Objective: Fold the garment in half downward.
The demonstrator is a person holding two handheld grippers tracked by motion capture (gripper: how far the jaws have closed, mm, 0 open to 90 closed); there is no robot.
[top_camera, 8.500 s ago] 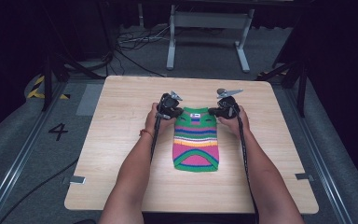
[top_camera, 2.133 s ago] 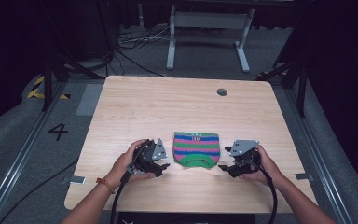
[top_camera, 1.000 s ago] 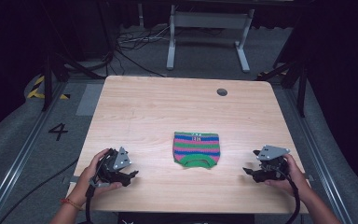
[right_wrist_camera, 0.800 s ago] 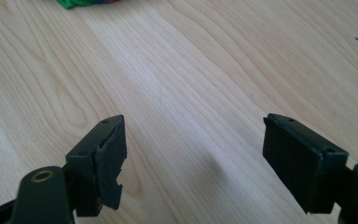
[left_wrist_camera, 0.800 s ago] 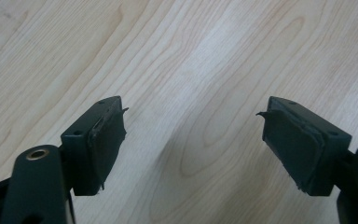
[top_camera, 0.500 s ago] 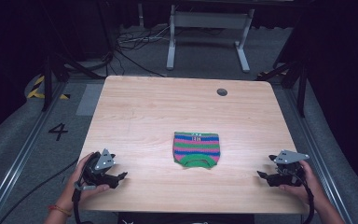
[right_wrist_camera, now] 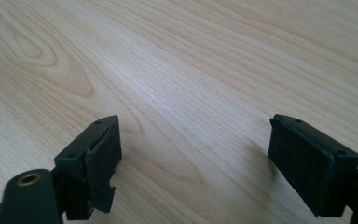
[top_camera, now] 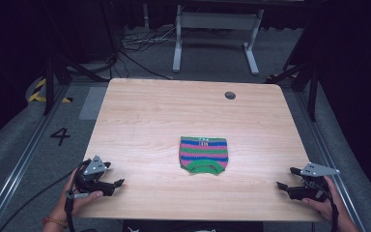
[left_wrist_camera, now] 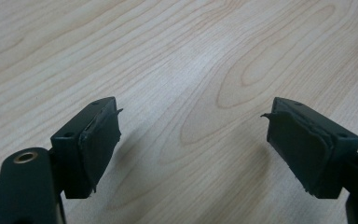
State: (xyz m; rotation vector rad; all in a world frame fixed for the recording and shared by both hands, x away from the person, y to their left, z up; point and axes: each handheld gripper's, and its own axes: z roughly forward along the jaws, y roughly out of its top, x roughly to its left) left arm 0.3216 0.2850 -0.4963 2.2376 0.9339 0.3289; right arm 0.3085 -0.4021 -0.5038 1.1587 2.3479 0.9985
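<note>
- My left gripper (top_camera: 110,186) sits at the near left corner of the table (top_camera: 145,121), about eight o'clock from the centre, jaws spread wide apart and holding nothing.
- My right gripper (top_camera: 286,180) rests at the near right corner, about four o'clock, jaws likewise parted and empty.
- The striped garment (top_camera: 204,154) lies folded flat just on the six o'clock side of centre, well apart from both grippers; its green band faces me.
- I judge I hold both grippers out at the corners to leave the fold undisturbed and in plain sight; the work looks finished.
- From the high view I get the whole layout: the garment between my hands, a small dark hole (top_camera: 230,95) near the one o'clock edge, and a floor number (top_camera: 60,136) at nine o'clock.
- The left gripper view gives me what the high view cannot: the worn pads (left_wrist_camera: 99,142) with bare wood grain between them.
- The right gripper view confirms the same gap over bare wood.
</note>
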